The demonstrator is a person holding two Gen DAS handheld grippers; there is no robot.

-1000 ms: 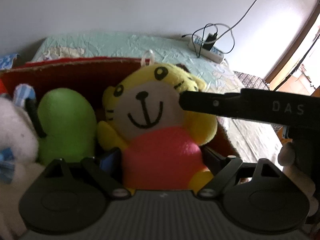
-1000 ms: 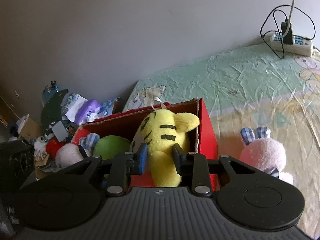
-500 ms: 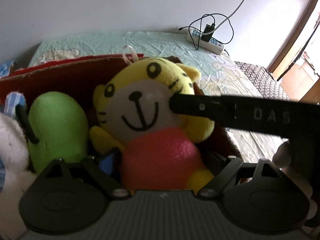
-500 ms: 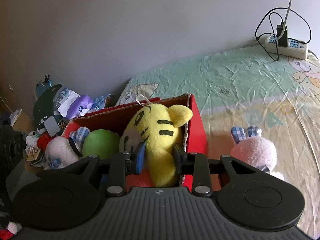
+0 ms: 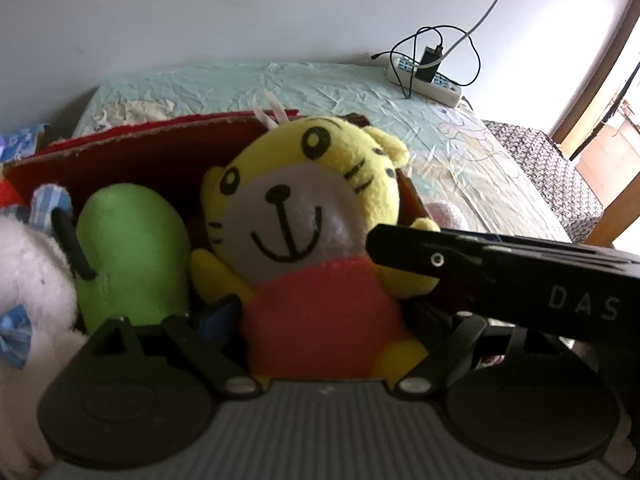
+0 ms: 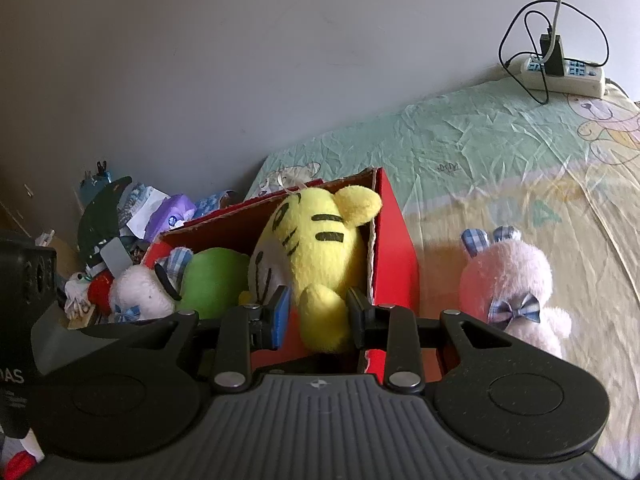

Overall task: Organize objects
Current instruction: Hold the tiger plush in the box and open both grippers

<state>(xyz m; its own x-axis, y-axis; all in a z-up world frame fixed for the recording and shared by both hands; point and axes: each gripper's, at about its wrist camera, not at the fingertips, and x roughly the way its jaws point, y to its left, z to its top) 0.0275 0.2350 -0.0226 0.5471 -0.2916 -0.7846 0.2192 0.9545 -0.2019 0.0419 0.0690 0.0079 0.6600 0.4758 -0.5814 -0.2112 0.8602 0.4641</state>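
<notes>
The yellow tiger plush (image 6: 316,248) sat upright at the right end of the red box (image 6: 394,248) on the bed (image 6: 500,168), beside a green plush (image 6: 216,276). The right tongs (image 6: 318,312) pinched its arm, jaws narrow, having just eased open slightly. The left tongs (image 5: 320,320) stood wide around its red body; whether the pads pressed it could not be told. A pink plush (image 6: 508,280) lay outside the box.

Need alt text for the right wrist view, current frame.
The right gripper pinches the arm of a yellow tiger plush sitting in a red cardboard box beside a green plush and a white plush. A pink bunny plush lies outside on the bed sheet.
</notes>
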